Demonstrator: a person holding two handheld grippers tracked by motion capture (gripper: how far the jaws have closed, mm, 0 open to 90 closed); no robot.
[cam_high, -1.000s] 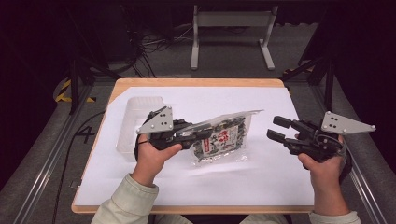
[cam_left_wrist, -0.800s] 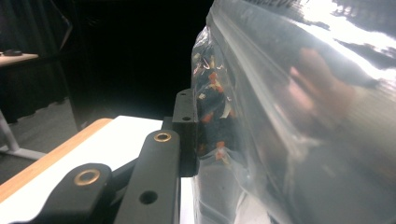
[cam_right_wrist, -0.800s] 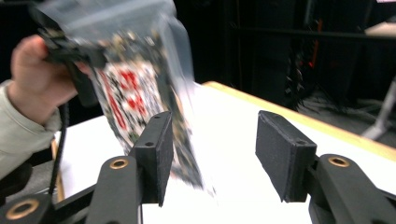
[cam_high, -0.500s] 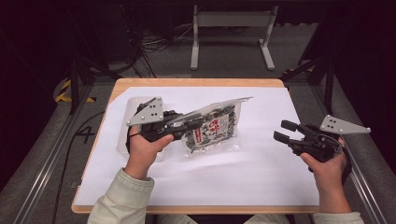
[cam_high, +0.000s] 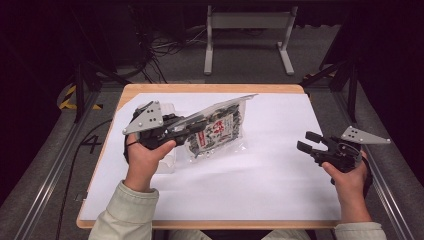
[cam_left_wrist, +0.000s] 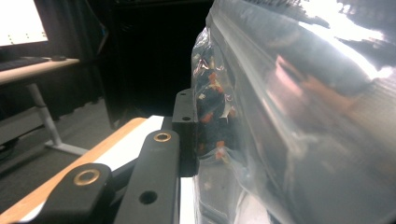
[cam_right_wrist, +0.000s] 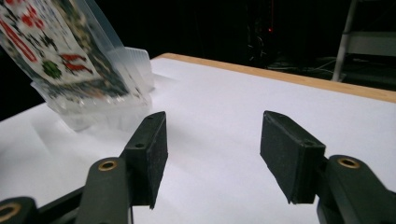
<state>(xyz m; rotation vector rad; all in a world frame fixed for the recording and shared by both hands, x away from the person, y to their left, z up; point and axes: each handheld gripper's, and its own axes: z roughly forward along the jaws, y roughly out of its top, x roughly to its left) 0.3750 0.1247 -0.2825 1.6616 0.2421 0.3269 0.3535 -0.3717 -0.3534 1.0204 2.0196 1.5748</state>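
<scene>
- since the earlier frame the left hand-held gripper (cam_high: 192, 131) carries the snack bag (cam_high: 217, 131) toward nine o'clock, over the clear tray (cam_high: 167, 161); the right hand-held gripper (cam_high: 309, 142) sinks toward the desk (cam_high: 270, 170), its jaws having just been opening with nothing between them.
- left jaws are clamped on the bag, held off the desk at ten o'clock; likely bound for the tray.
- count: one bag, one tray, two grippers.
</scene>
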